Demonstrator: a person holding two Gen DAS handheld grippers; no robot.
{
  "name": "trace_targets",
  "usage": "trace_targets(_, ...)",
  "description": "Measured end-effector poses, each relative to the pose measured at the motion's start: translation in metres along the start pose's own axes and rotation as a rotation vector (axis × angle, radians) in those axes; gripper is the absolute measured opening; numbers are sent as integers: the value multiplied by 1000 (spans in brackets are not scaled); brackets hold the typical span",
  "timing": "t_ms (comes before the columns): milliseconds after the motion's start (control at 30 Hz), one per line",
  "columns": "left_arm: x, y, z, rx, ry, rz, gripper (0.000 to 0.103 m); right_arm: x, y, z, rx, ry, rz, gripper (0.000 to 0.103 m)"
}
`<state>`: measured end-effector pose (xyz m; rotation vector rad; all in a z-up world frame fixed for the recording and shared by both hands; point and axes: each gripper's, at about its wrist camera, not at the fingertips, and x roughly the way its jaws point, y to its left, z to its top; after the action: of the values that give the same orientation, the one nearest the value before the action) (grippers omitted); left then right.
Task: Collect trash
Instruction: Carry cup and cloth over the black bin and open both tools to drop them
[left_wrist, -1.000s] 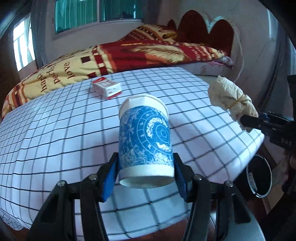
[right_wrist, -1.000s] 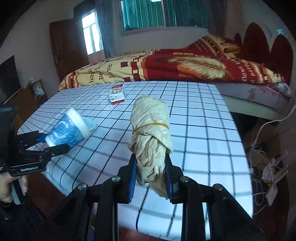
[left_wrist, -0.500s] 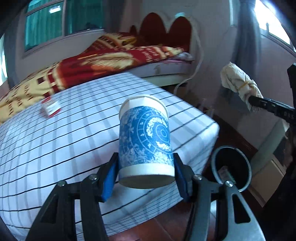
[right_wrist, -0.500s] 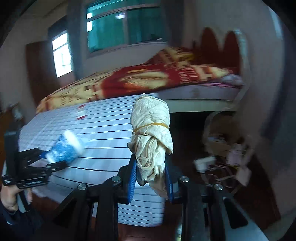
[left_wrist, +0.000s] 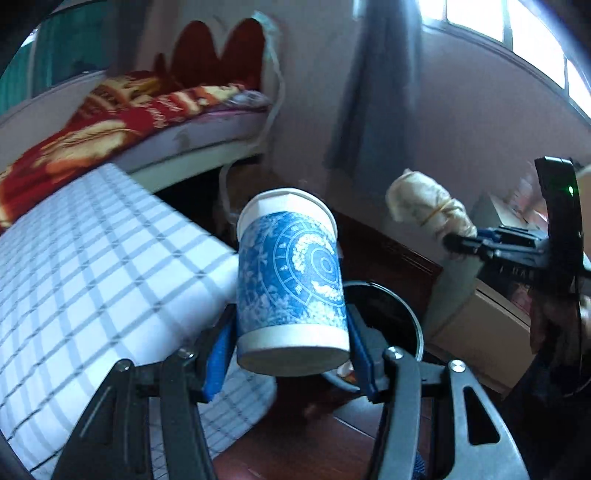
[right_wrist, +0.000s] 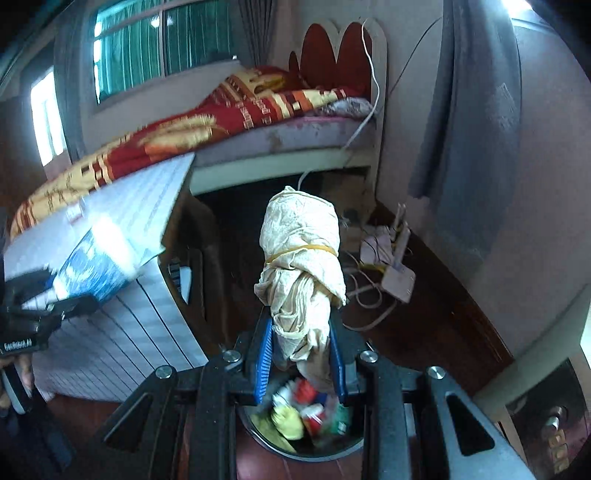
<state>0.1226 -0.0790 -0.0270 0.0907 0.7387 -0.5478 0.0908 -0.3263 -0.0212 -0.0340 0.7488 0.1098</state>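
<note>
My left gripper (left_wrist: 291, 343) is shut on a blue-and-white paper cup (left_wrist: 290, 273), held upright past the corner of the checked table (left_wrist: 92, 258). Behind the cup a round black bin (left_wrist: 402, 314) stands on the dark floor. My right gripper (right_wrist: 301, 354) is shut on a cream cloth bundle (right_wrist: 301, 258) tied with a yellow rubber band. It hangs over the bin (right_wrist: 306, 424), which holds several coloured wrappers. The bundle (left_wrist: 428, 210) and the right gripper (left_wrist: 458, 242) also show at the right of the left wrist view. The cup (right_wrist: 92, 266) shows blurred at the left of the right wrist view.
A bed with a red and yellow blanket (right_wrist: 207, 122) stands beyond the table. A white router with cables (right_wrist: 395, 273) lies on the floor by the wall. A grey curtain (left_wrist: 373, 88) hangs at the window. A small red-and-white box (right_wrist: 75, 212) lies on the table.
Both grippers swung right, off the table top toward the floor bin, each keeping its grip. The bin has come under the right gripper and behind the cup.
</note>
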Motion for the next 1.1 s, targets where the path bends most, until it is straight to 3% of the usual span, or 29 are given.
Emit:
trace_targets(267, 51, -37, -6, 25, 105, -80, 57, 9, -27, -42, -12, 84, -22, 29)
trace_targets(633, 99, -76, -23, 60, 236, -131, 58, 45, -34, -61, -66, 208, 21, 29)
trace_targets(700, 114, -80, -28, 65, 278, -141, 59, 69, -36, -69, -54, 303, 49, 35)
trace_targets(733, 121, -81, -30, 72, 286, -147, 61, 80, -38, -74, -46, 338, 56, 51)
trace_targets(767, 126, -82, -32, 79, 295, -121, 72, 91, -42, -80, -42, 361, 37, 70)
trace_targets(800, 132, -81, -32, 83, 307, -66, 83, 94, -45, -83, -41, 372, 15, 71)
trace_targets(867, 130, -77, -32, 62, 294, -41, 86, 96, -53, -83, -17, 389, -16, 71)
trace_targets(933, 120, -68, -31, 33, 255, 5, 97, 90, -60, -80, 7, 363, -25, 72)
trace_targets(967, 115, -60, -31, 11, 232, 50, 100, 88, -62, -79, 9, 354, -44, 78)
trace_targets(1100, 103, -48, -34, -30, 216, 74, 100, 85, -68, -74, 25, 329, -68, 84)
